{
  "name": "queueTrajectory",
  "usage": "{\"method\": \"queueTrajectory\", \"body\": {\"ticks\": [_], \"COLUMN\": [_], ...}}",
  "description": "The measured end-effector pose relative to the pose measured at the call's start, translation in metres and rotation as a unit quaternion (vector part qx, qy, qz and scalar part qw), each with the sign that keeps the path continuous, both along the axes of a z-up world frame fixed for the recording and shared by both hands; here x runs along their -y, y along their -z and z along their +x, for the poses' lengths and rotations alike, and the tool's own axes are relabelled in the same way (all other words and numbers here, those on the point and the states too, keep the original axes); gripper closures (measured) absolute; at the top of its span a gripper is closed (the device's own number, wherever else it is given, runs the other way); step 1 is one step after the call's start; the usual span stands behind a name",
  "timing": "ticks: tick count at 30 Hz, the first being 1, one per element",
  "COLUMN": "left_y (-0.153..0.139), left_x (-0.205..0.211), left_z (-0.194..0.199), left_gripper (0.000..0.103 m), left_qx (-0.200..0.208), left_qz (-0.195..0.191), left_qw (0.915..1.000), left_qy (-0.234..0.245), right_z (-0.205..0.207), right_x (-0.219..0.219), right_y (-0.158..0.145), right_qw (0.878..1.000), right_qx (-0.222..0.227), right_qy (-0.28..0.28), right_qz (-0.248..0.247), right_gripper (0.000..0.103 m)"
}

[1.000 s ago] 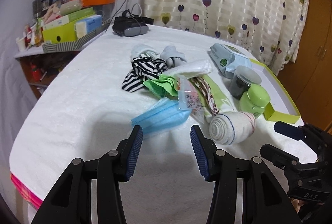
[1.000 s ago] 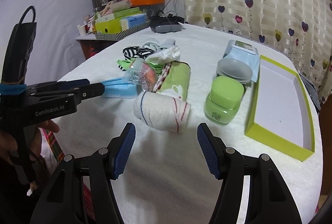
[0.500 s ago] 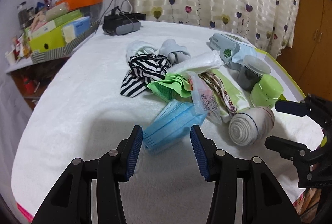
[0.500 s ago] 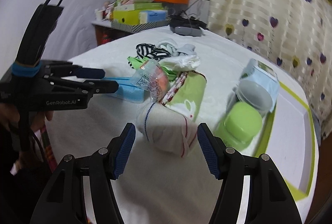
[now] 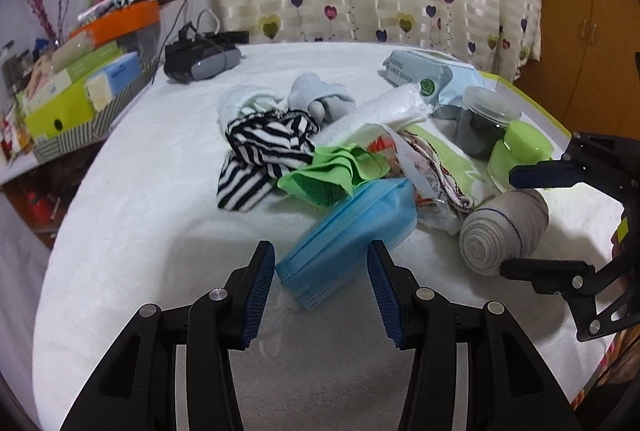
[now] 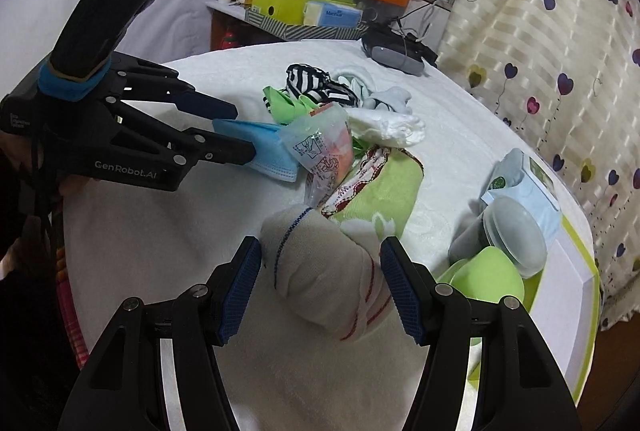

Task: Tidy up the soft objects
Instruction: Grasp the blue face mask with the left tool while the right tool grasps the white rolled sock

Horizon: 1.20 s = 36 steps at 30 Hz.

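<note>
— Where's the sock roll [image 6: 332,279]?
— On the white table [image 6: 200,231], between the right gripper [image 6: 320,289]'s wide-open fingers, nothing clamped.
— The masks [image 5: 348,235]?
— Beside the pile, their near end between the left gripper [image 5: 321,287]'s spread, empty fingers.

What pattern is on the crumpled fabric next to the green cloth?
Black and white stripes on the crumpled fabric, clearest in the left wrist view.

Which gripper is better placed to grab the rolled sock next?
Right. The right hand-held gripper is open with the rolled sock already between its fingers. The left hand-held gripper is open around the blue masks instead.
</note>
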State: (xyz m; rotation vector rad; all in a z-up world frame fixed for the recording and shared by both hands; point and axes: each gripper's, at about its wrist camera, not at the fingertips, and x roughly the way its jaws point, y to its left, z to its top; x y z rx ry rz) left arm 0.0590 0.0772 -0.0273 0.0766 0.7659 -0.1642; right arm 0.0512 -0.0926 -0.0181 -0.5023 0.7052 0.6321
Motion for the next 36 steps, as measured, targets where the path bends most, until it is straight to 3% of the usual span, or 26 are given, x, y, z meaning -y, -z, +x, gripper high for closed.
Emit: {"method": "queueTrajectory", "body": {"ticks": [4, 12, 15, 18, 36], "left_y": [0.0, 0.008, 0.008, 0.01, -0.012], "left_x": [0.001, 0.005, 0.007, 0.013, 0.023], "left_z": [0.002, 0.012, 0.008, 0.002, -0.039], "left_gripper": [0.056, 0.057, 0.075, 0.081, 0.095], "left_qx": [0.004, -0.02, -0.026, -0.024, 0.001], "left_qz": [-0.002, -0.011, -0.033, -0.03, -0.05], "left_qw": [0.9999, 0.9995, 0.9988, 0.999, 0.9987], "left_qy": [0.014, 0.021, 0.026, 0.022, -0.003], "right_z": [0.0, -0.009, -0.011, -0.012, -0.035], "right_x": [-0.001, 0.0, 0.004, 0.008, 0.028], "right_y": [0.0, -0.005, -0.008, -0.01, -0.021], "right_qw": [1.0, 1.0, 1.0, 1.0, 0.996], "right_qx": [-0.007, -0.001, -0.001, -0.002, -0.007], "right_qy": [0.001, 0.002, 0.009, 0.016, 0.041], "right_qz": [0.0, 0.001, 0.01, 0.02, 0.075], "right_gripper": [0.041, 0.056, 0.058, 0.059, 0.062]}}
